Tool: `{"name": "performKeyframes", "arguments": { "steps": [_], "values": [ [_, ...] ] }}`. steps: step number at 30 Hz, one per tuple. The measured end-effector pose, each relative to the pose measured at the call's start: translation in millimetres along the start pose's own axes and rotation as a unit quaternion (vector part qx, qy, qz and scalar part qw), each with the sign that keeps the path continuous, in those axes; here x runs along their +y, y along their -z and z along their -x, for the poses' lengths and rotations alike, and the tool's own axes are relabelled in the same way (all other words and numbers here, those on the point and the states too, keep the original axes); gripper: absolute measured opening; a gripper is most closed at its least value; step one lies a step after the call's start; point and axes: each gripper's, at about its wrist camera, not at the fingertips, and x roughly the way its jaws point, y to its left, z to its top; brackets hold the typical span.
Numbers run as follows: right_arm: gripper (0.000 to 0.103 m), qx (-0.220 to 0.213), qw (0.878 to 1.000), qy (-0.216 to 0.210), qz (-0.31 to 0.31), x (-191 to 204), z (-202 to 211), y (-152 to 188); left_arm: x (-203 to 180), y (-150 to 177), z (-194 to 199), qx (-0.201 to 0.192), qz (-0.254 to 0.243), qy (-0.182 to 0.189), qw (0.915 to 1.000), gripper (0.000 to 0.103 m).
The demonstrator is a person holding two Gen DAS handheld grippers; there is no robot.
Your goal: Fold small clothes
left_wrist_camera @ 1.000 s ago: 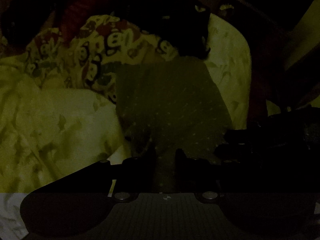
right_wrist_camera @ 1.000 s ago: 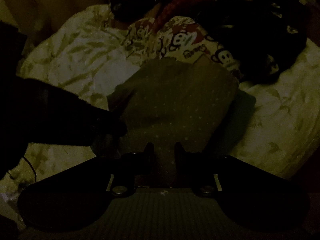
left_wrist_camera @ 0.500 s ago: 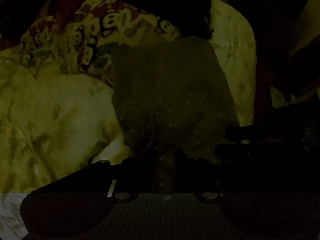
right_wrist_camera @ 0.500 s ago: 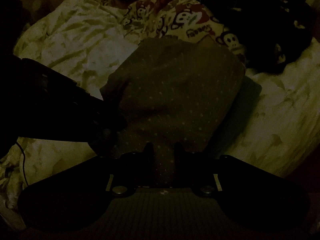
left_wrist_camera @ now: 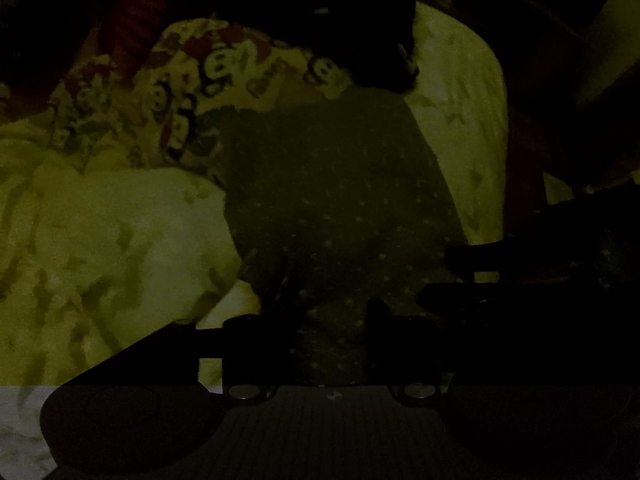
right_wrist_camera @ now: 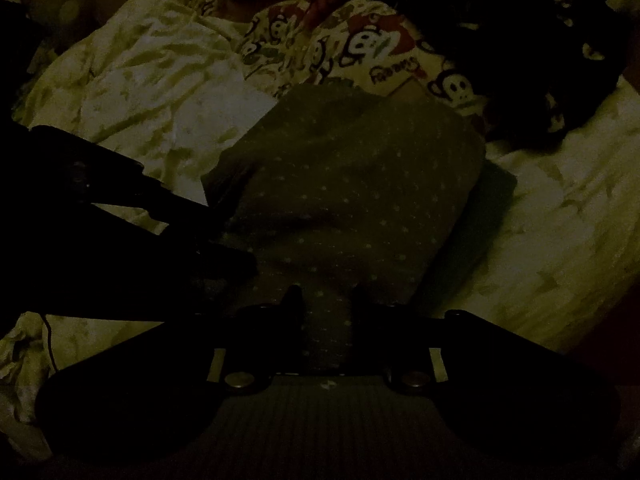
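In dim light, I hold the soft, limp dotted garment [left_wrist_camera: 340, 200] by its near hem, left gripper [left_wrist_camera: 334, 308] and right gripper [right_wrist_camera: 326, 296] each pinching cloth.

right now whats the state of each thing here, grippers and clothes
left gripper: shut on the dotted garment's near edge
right gripper: shut on the same edge
dotted garment: held by both grippers, spread out toward the pile
monkey-print garment: crumpled, lying behind the dotted one
black garment: bunched up, unfolded
bedsheet: wrinkled under everything
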Motion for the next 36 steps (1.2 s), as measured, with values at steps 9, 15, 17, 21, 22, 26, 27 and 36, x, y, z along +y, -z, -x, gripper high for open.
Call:
{"name": "performKeyframes", "arguments": {
  "steps": [9, 15, 17, 21, 22, 26, 27, 36],
  "values": [
    [0.055, -0.003, 0.999, 0.040, -0.001, -1.8, 30.6, -16.9, 8.0, 3.3, 42.3, -0.039, -0.009, -0.059, 0.9975, 0.103],
    [0.068, 0.003, 0.998, 0.066, -0.002, -2.1, 40.5, -31.8, 7.4, 4.2, 55.8, -0.043, -0.012, -0.063, 0.9970, 0.103],
    [0.077, 0.010, 0.997, 0.074, 0.008, 0.8, 42.0, -34.4, 4.4, 4.2, 59.8, -0.041, -0.017, -0.060, 0.9972, 0.103],
    [0.085, 0.023, 0.996, 0.081, 0.031, 8.5, 45.4, -34.3, -6.9, 6.7, 57.8, -0.028, -0.049, -0.079, 0.9953, 0.103],
    [0.086, 0.025, 0.996, 0.083, 0.033, 9.9, 45.9, -34.4, -9.3, 8.0, 57.2, -0.026, -0.057, -0.082, 0.9947, 0.103],
    [0.088, 0.035, 0.995, 0.085, 0.041, 14.2, 47.5, -32.3, -20.6, 13.4, 58.0, -0.038, -0.091, -0.094, 0.9907, 0.103],
    [0.089, 0.039, 0.994, 0.088, 0.044, 14.7, 47.0, -32.1, -23.0, 14.1, 57.6, -0.039, -0.099, -0.095, 0.9898, 0.103],
    [0.091, 0.047, 0.991, 0.107, 0.063, 18.2, 51.7, -29.2, -27.5, 11.3, 55.3, -0.019, -0.075, -0.081, 0.9937, 0.103]
  ]
}}
